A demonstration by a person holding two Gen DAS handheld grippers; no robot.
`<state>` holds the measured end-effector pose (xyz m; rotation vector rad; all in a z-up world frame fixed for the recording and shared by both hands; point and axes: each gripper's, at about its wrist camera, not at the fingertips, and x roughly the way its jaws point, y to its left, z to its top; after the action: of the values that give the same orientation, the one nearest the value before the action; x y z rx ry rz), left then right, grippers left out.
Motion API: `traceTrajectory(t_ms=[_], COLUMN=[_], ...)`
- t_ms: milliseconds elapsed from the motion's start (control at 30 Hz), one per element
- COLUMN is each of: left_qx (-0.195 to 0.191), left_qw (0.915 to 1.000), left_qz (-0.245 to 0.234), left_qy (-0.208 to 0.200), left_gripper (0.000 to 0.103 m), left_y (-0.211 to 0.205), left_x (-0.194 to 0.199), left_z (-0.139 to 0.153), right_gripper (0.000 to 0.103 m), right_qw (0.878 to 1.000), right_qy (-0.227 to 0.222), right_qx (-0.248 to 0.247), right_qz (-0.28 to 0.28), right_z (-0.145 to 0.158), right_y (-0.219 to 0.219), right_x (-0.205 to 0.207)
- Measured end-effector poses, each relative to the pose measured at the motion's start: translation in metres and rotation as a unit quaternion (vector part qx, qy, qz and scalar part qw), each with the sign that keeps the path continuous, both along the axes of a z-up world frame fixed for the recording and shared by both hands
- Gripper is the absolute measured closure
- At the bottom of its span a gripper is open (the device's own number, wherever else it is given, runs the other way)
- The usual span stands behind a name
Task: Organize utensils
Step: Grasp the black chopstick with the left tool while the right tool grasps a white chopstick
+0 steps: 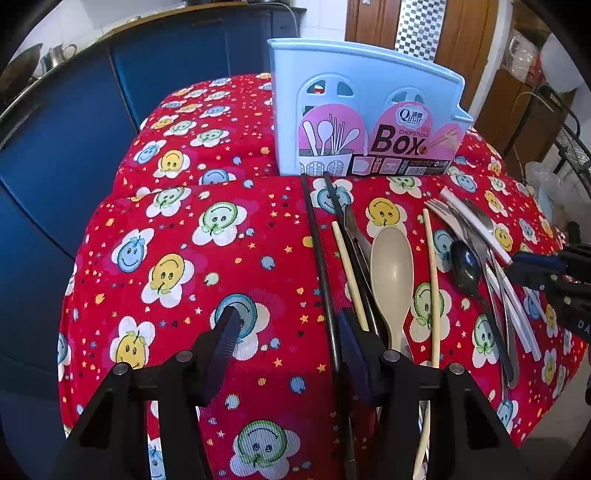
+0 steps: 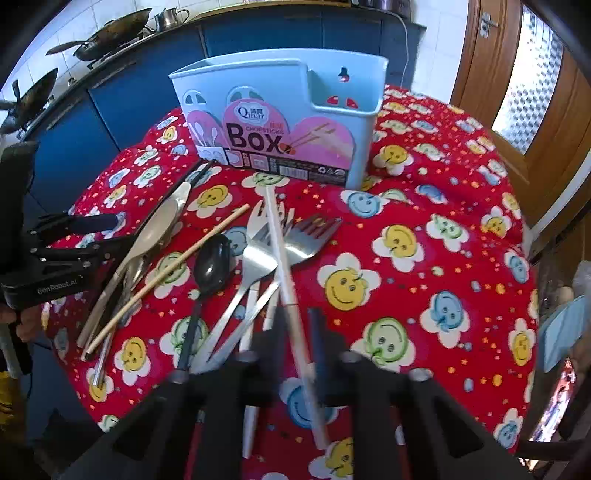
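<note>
A light blue chopsticks box (image 1: 365, 110) stands at the far side of the red flowered table; it also shows in the right wrist view (image 2: 280, 122). Utensils lie in a pile in front of it: a beige spoon (image 1: 392, 273), black chopsticks (image 1: 321, 266), wooden chopsticks (image 1: 432, 280), a black spoon (image 2: 212, 264), metal forks (image 2: 306, 236). My left gripper (image 1: 288, 332) is open, with one black chopstick lying between its fingers. My right gripper (image 2: 299, 328) is shut on a white chopstick (image 2: 284, 266), over the forks.
The table's red cloth (image 2: 424, 258) falls away at its edges. Blue kitchen cabinets (image 1: 74, 147) with woks (image 2: 110, 29) stand behind and left. A wooden door (image 2: 517, 92) is at the right. My left gripper shows at the left in the right wrist view (image 2: 74, 240).
</note>
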<state>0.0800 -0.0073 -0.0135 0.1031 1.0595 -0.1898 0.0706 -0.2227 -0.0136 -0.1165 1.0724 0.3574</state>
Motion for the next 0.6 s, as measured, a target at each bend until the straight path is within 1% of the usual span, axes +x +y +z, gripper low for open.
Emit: traceTrajectory(t_ms=[67, 100, 133, 167, 233, 300, 433, 600], left_qx=[-0.002, -0.001, -0.001, -0.001, 0.002, 0.004, 0.008, 0.015], left_qw=[1.0, 1.0, 1.0, 0.9999, 0.9999, 0.9998, 0.9992, 0.998], left_qz=[-0.001, -0.003, -0.004, -0.005, -0.007, -0.008, -0.014, -0.018], left_qy=[0.005, 0.006, 0.007, 0.009, 0.012, 0.019, 0.036, 0.059], left_gripper=[0.053, 0.059, 0.067, 0.071, 0.083, 0.085, 0.085, 0.086], left_y=[0.001, 0.0, 0.0, 0.0, 0.002, 0.004, 0.005, 0.002], left_x=[0.003, 0.004, 0.005, 0.006, 0.006, 0.006, 0.007, 0.016], left_z=[0.001, 0.001, 0.001, 0.002, 0.003, 0.004, 0.004, 0.004], right_gripper=[0.094, 0.096, 0.096, 0.096, 0.096, 0.096, 0.096, 0.096], right_qw=[1.0, 1.0, 1.0, 1.0, 1.0, 0.999, 0.999, 0.997], right_qy=[-0.001, -0.001, 0.003, 0.005, 0.012, 0.021, 0.043, 0.065], right_qx=[-0.004, -0.003, -0.004, -0.007, -0.013, -0.019, -0.027, -0.028], right_qz=[0.002, 0.003, -0.001, -0.004, -0.01, -0.014, -0.016, -0.015], right_z=[0.001, 0.001, 0.002, 0.003, 0.004, 0.004, 0.0, -0.001], right_y=[0.001, 0.001, 0.0, -0.001, -0.005, -0.009, -0.015, -0.014], right_x=[0.0, 0.0, -0.001, -0.002, -0.003, -0.004, -0.002, 0.01])
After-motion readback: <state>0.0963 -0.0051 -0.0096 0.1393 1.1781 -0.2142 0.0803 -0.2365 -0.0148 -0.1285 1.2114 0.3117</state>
